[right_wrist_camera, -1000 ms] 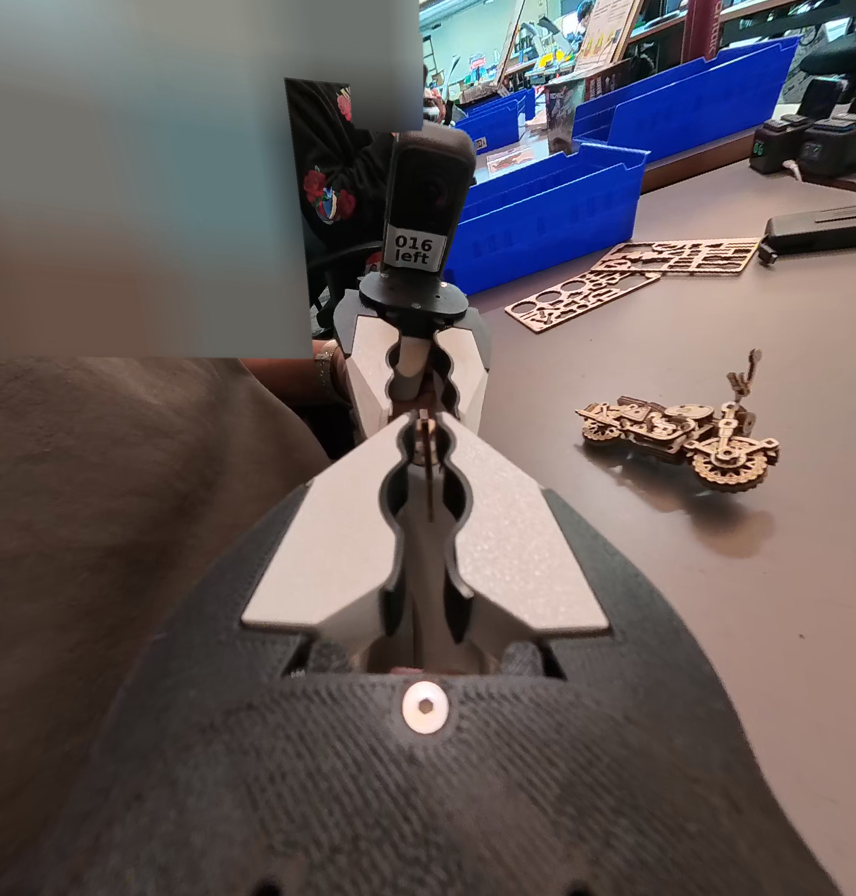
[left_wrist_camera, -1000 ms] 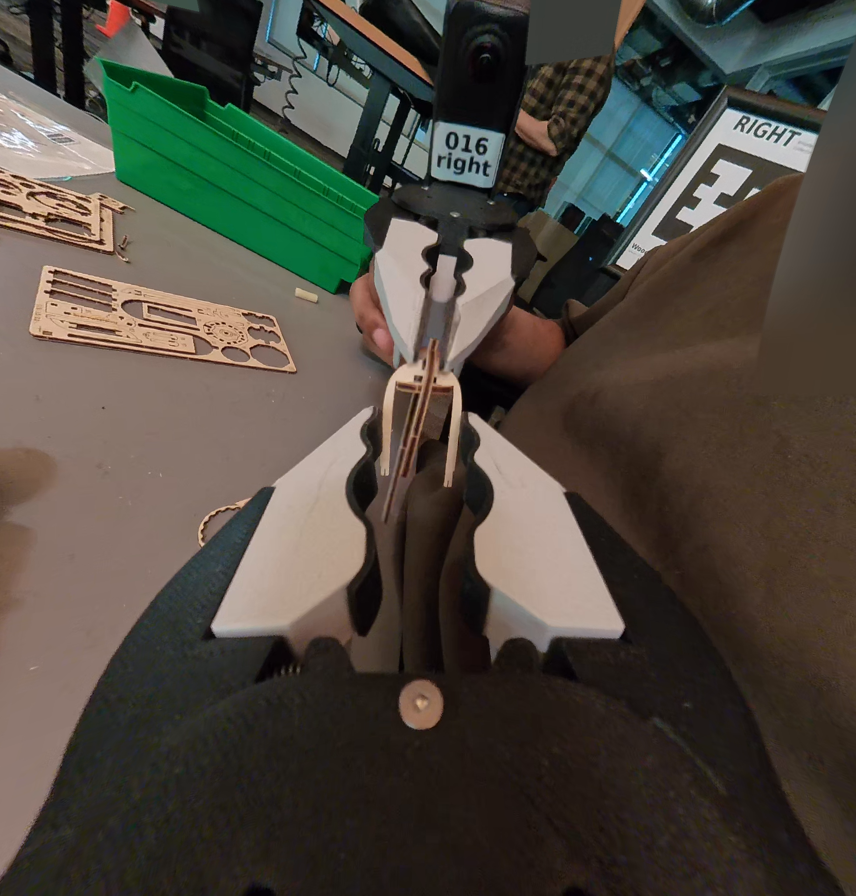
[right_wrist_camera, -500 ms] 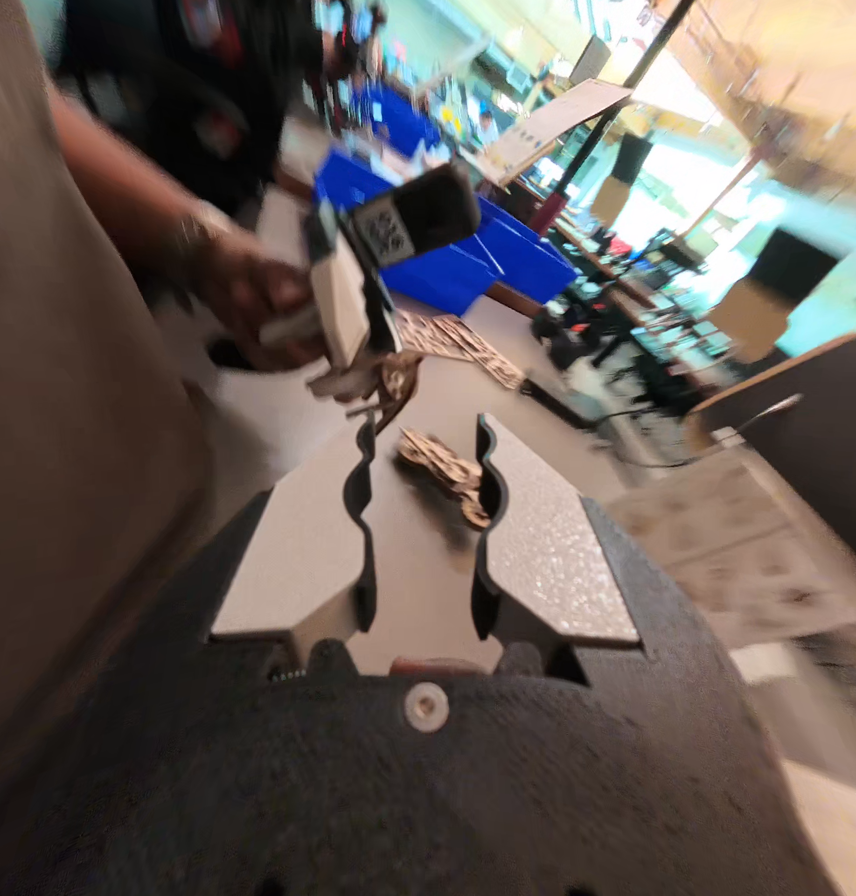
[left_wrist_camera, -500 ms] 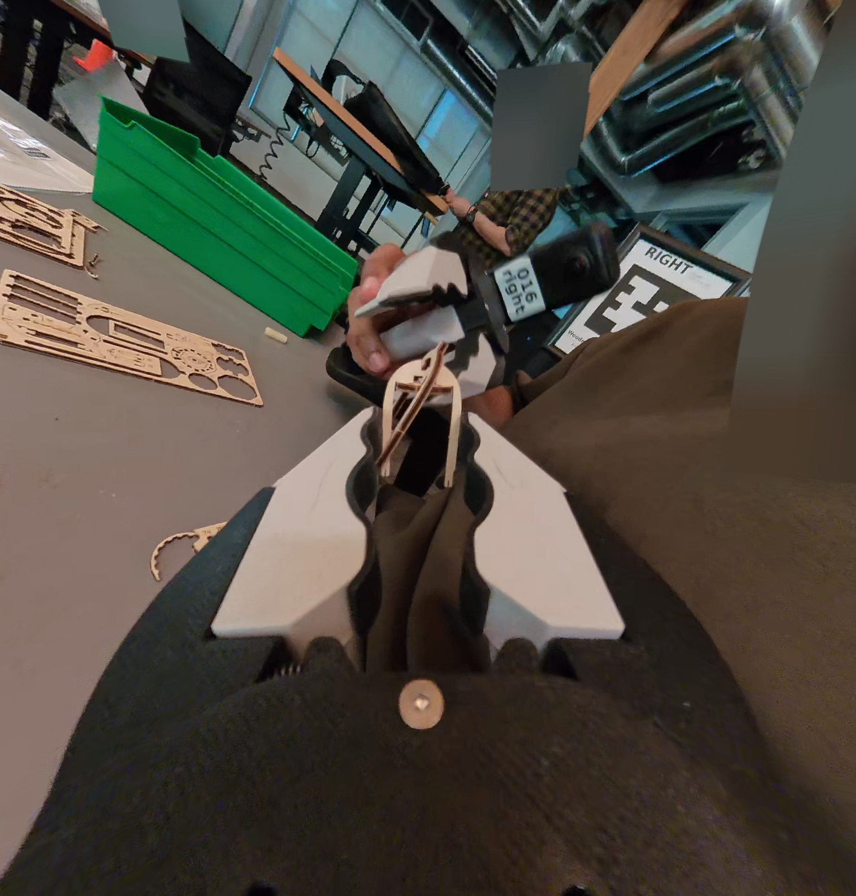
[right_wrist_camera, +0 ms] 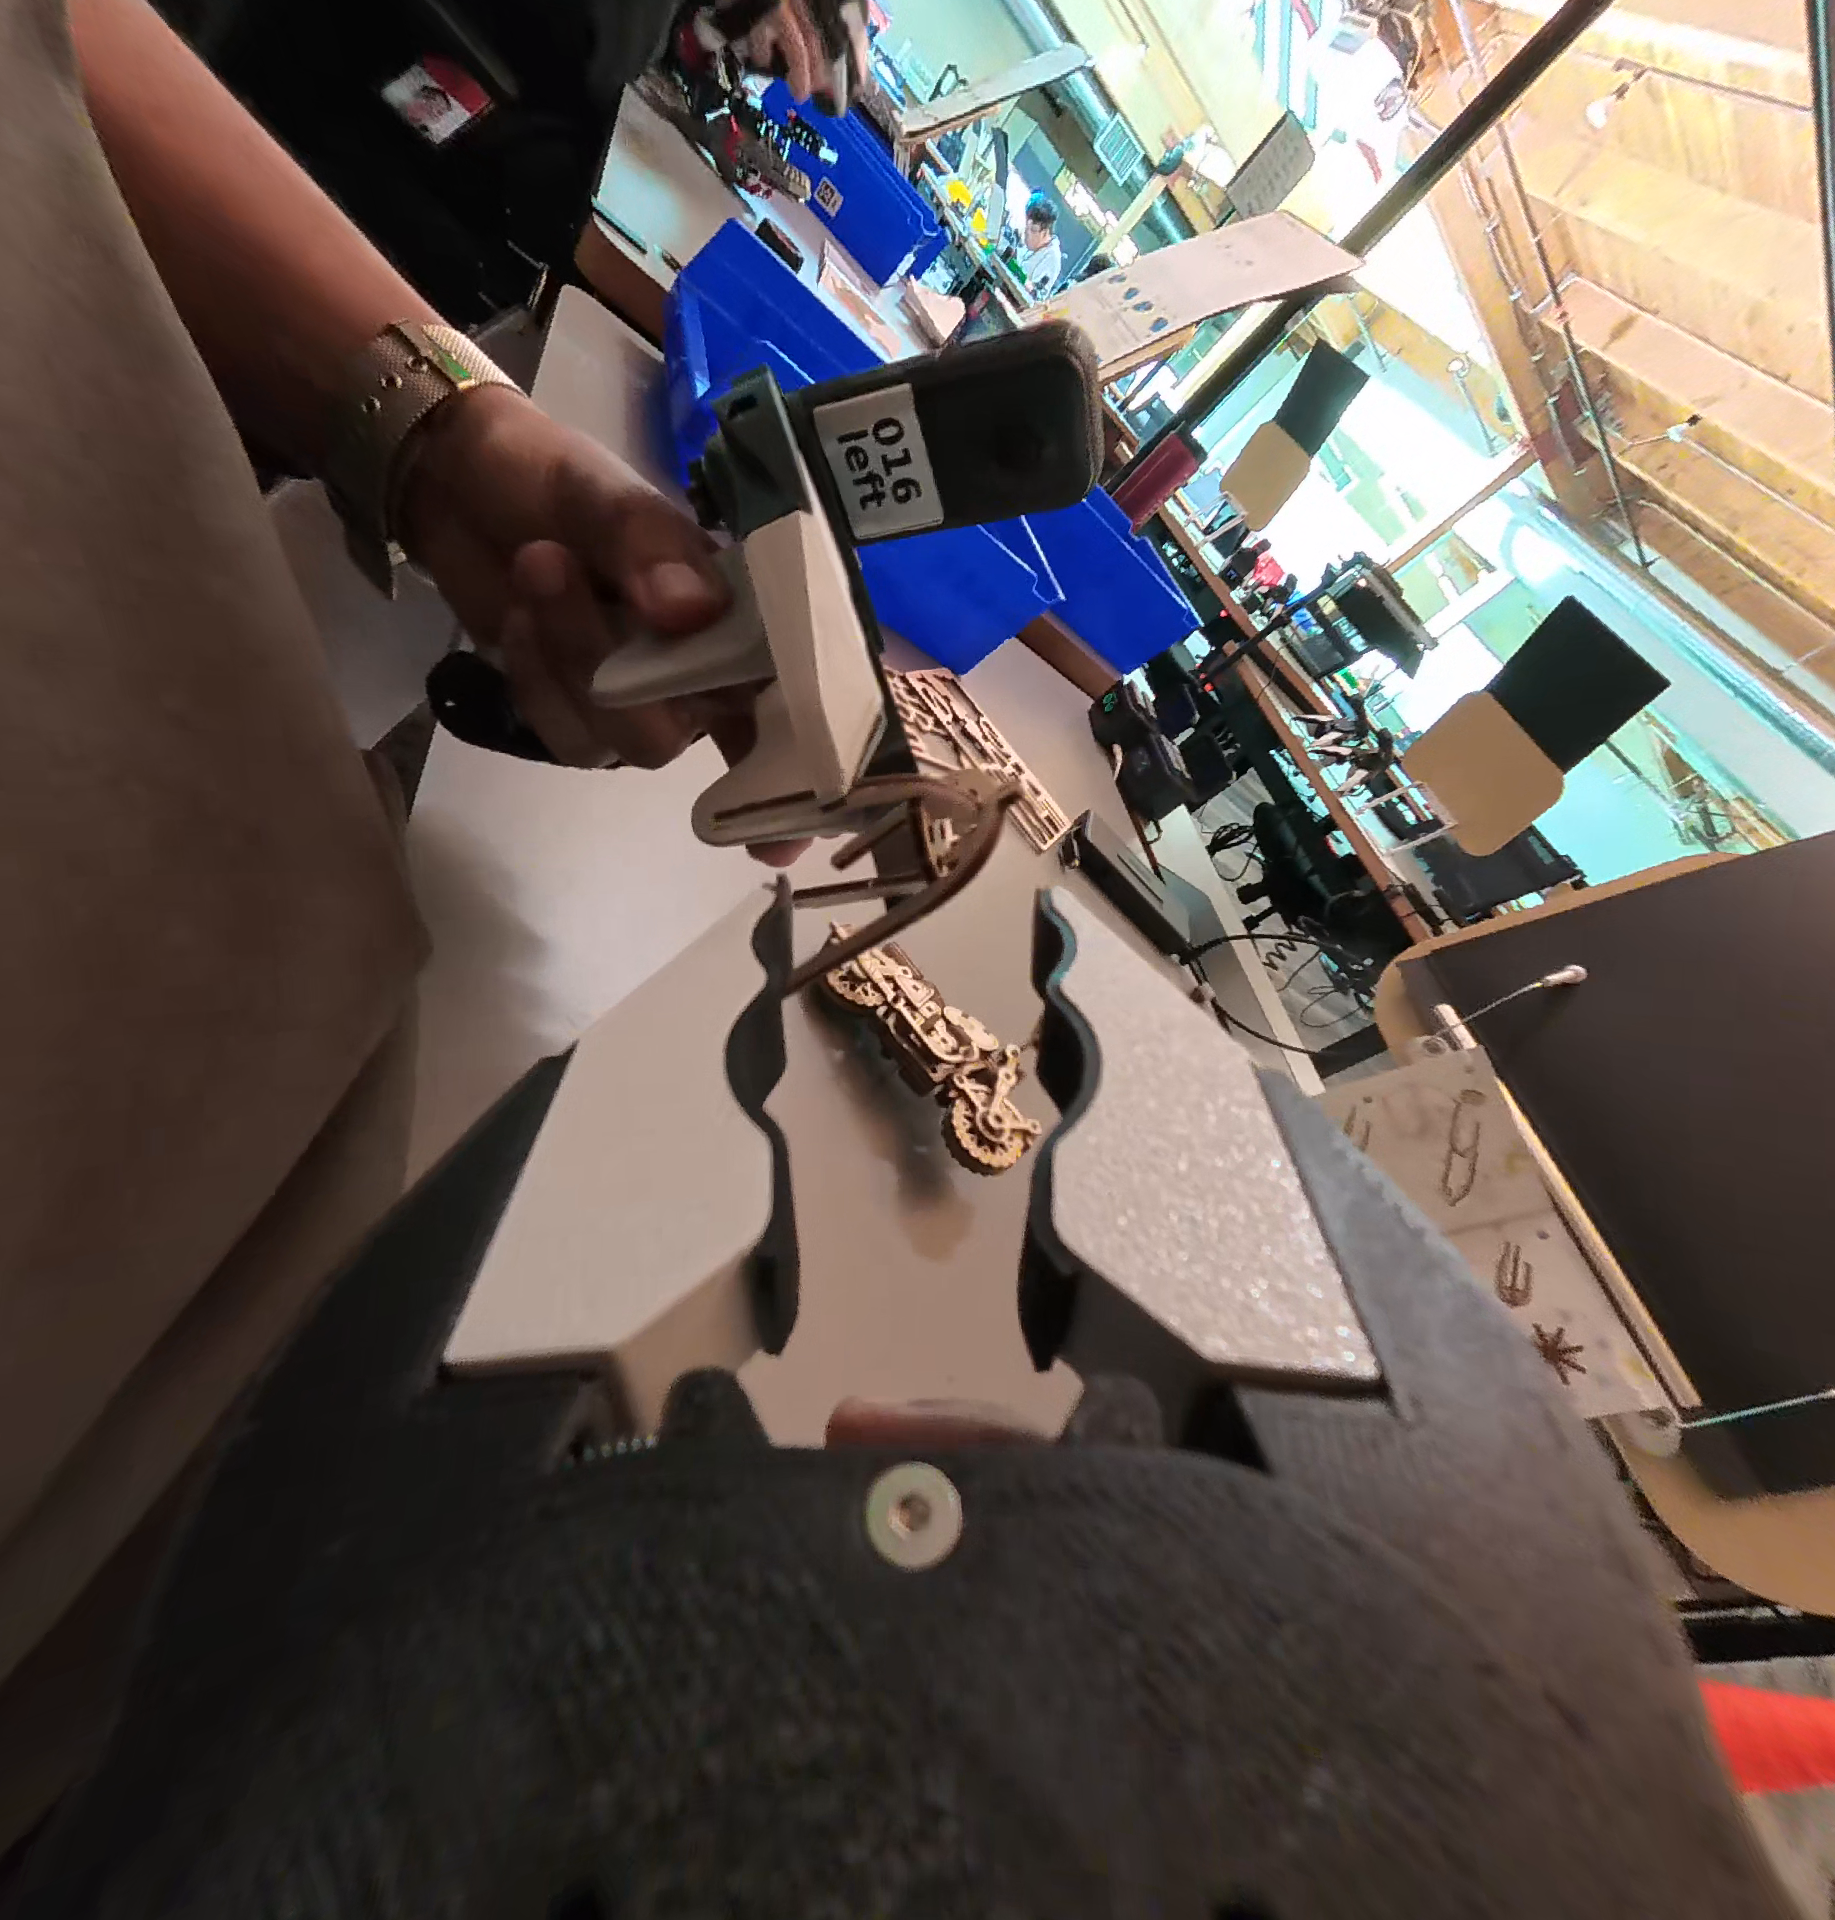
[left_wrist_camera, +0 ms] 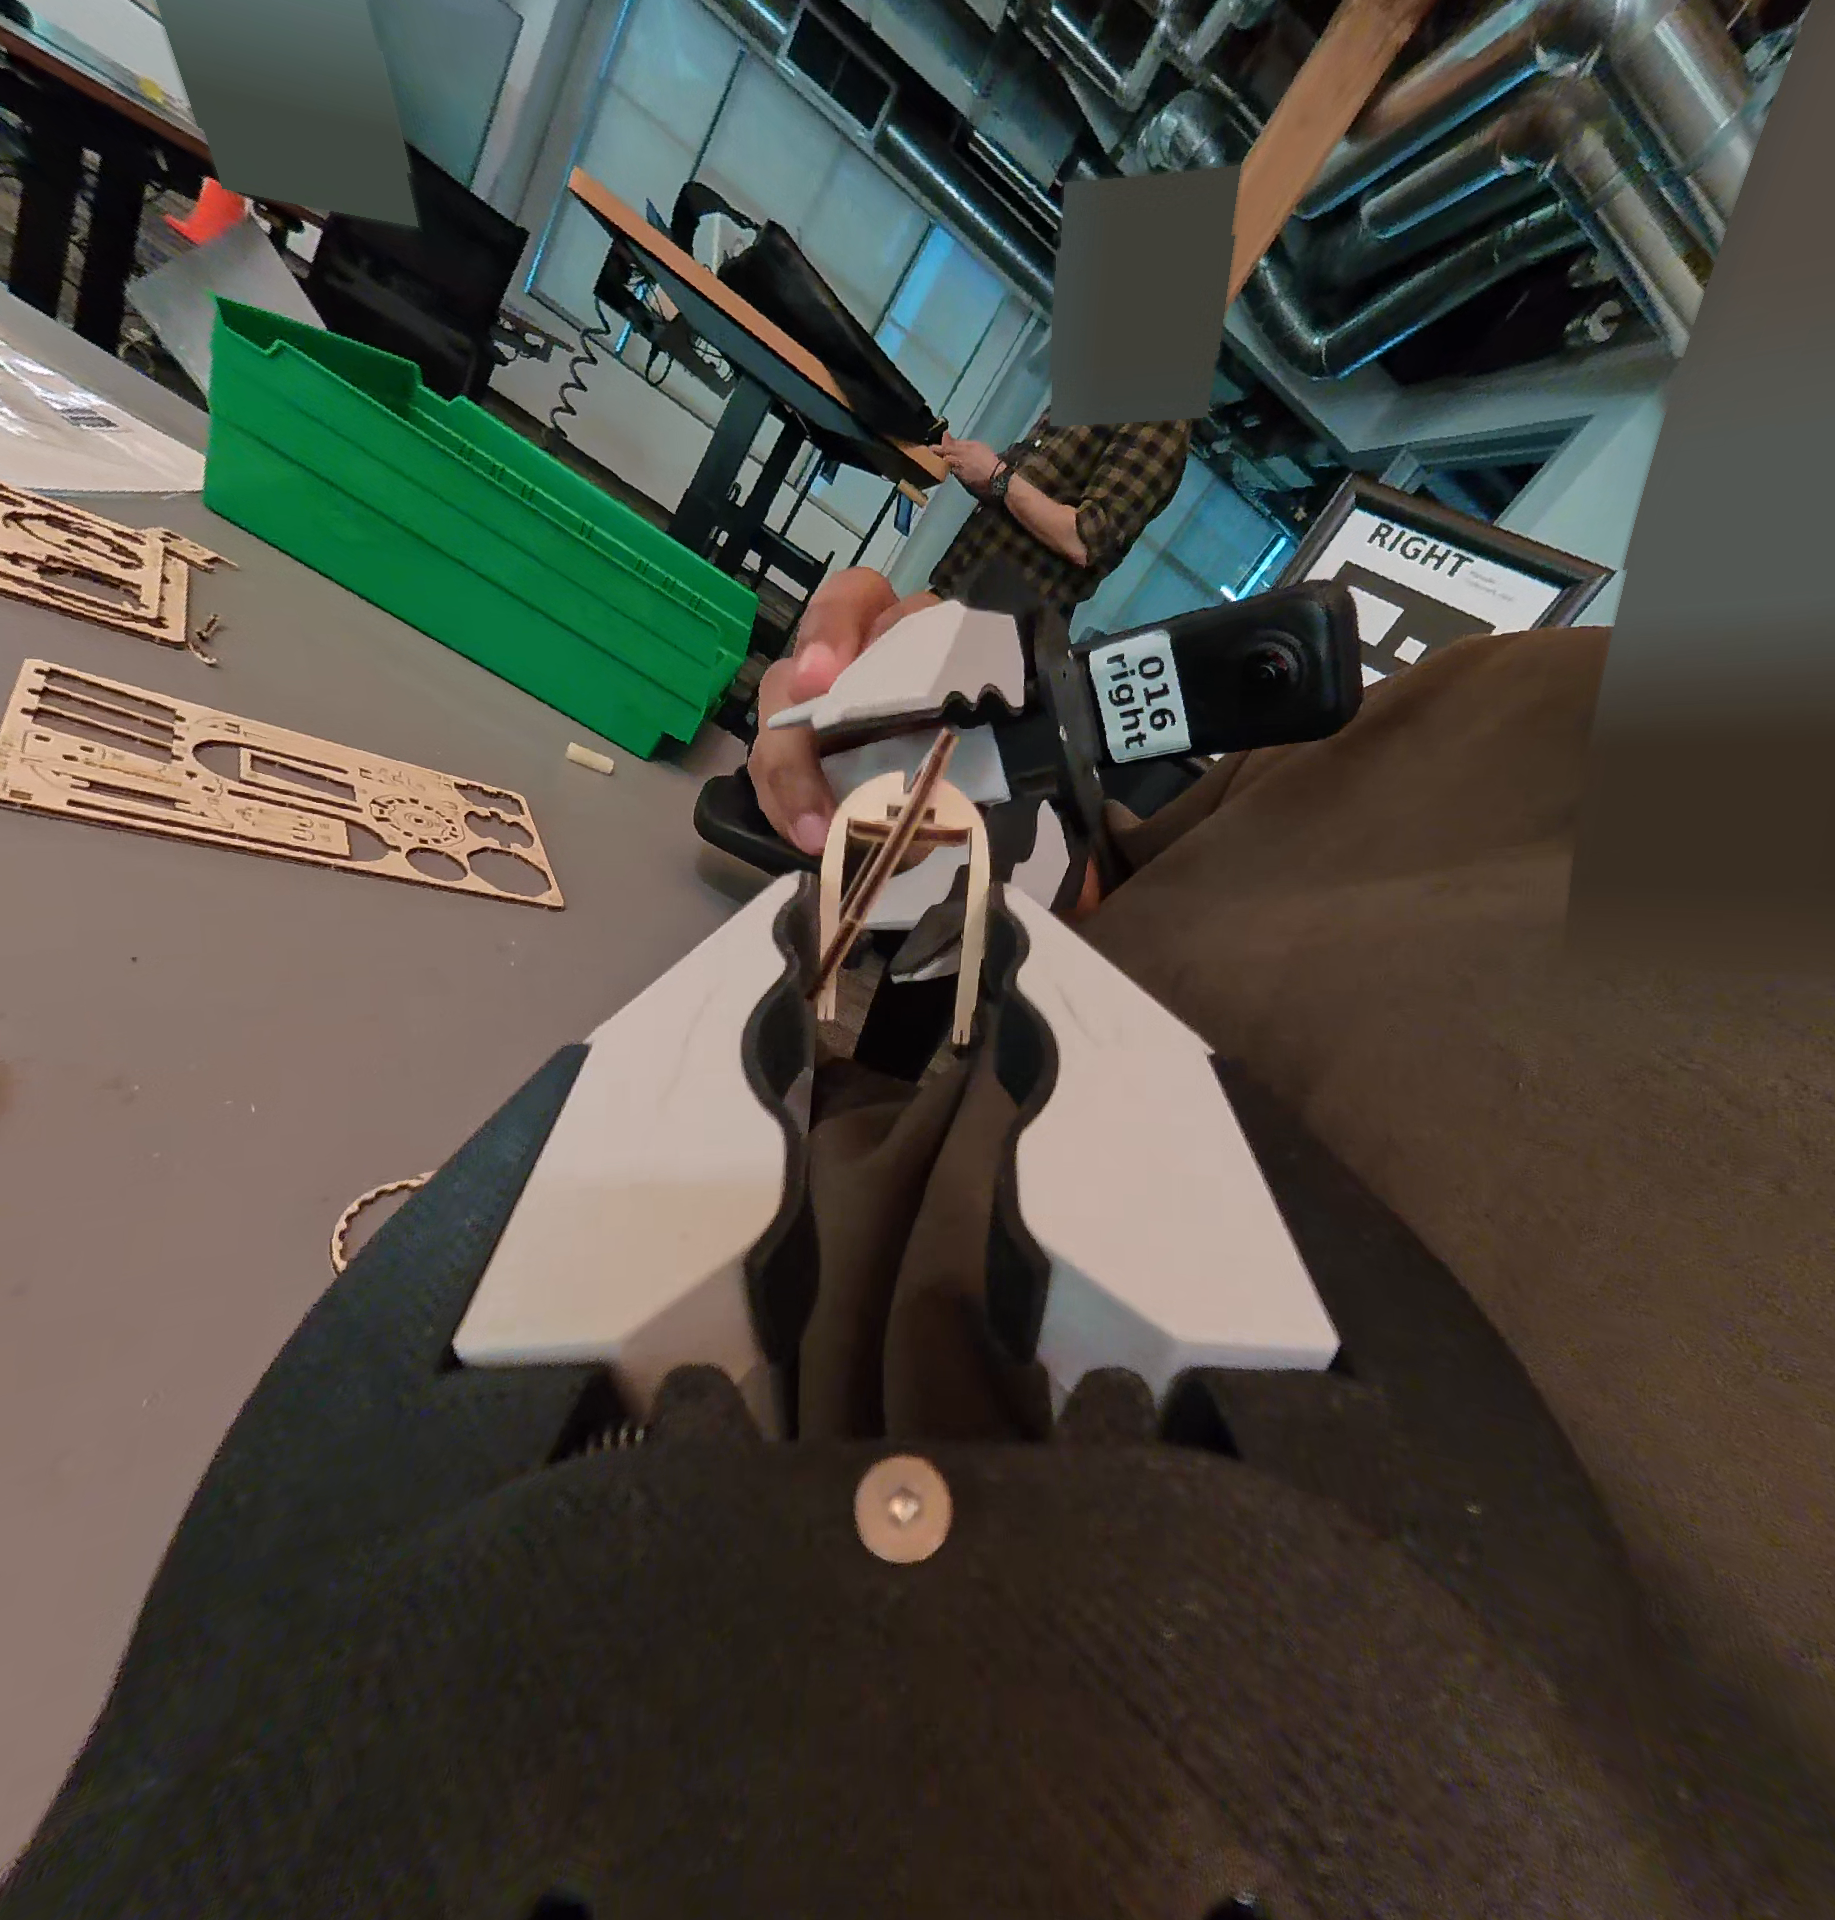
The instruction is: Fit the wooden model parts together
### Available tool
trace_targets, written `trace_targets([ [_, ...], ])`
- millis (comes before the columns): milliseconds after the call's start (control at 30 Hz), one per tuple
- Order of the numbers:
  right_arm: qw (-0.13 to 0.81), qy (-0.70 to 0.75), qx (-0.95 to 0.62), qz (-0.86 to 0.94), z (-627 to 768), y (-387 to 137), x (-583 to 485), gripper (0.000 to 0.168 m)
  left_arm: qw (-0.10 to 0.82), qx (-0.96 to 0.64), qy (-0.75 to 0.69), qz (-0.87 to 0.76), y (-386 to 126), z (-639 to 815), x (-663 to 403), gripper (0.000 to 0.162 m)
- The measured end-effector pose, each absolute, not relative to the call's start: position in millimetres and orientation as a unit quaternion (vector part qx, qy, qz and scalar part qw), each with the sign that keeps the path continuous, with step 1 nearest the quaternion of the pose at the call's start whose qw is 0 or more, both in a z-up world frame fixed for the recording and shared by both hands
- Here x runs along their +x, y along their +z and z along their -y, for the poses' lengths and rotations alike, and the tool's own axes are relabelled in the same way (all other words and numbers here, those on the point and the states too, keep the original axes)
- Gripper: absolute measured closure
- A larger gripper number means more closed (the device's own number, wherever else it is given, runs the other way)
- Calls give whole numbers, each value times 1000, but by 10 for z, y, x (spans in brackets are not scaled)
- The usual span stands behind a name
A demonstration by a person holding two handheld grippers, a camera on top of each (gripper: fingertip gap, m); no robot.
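My left gripper (left_wrist_camera: 902, 904) is shut on a pale U-shaped wooden part (left_wrist_camera: 897, 821), pinching its two legs between the fingertips. A thin dark wooden strip (left_wrist_camera: 882, 883) crosses the arch at a slant. The same part (right_wrist_camera: 928, 831) shows in the right wrist view, sticking out of the left gripper's fingers (right_wrist_camera: 788, 665). My right gripper (right_wrist_camera: 913, 914) is open and empty, rolled on its side, its jaws on either side of the part's free end. Its fingers (left_wrist_camera: 913, 665) sit just behind the arch. A built wooden motorcycle (right_wrist_camera: 934, 1049) lies on the grey table (left_wrist_camera: 217, 1039).
Two cut-out wooden sheets (left_wrist_camera: 248, 790) (left_wrist_camera: 71, 561), a small dowel (left_wrist_camera: 589, 756) and a toothed ring piece (left_wrist_camera: 373, 1205) lie on the table. A green bin (left_wrist_camera: 456, 520) stands behind them. Blue bins (right_wrist_camera: 788, 322) and a black device (right_wrist_camera: 1131, 862) are beyond the motorcycle. A person's brown-clad body (left_wrist_camera: 1412, 1039) is close on the right. Only a small space, under 4 cm, lies between the two pairs of fingers. It is some 15 cm from my left tips to the built wooden motorcycle (right_wrist_camera: 934, 1049).
My right gripper has let go of the wooden part, opened wide and rolled onto its side. My left gripper keeps hold of the part, and the strip now sits at a slant.
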State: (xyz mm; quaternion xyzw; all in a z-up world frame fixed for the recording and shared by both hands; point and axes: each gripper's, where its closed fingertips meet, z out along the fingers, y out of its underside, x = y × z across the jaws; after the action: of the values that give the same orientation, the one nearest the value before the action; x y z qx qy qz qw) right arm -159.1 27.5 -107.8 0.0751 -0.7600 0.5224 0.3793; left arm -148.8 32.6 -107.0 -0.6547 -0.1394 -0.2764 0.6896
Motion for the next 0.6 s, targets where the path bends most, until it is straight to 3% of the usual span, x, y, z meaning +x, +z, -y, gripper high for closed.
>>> trace_targets([
  [600, 457, 490, 121, 732, -245, -1031, -1590, 134, 673, -665, -294, 140, -1132, -372, -1438, 132],
])
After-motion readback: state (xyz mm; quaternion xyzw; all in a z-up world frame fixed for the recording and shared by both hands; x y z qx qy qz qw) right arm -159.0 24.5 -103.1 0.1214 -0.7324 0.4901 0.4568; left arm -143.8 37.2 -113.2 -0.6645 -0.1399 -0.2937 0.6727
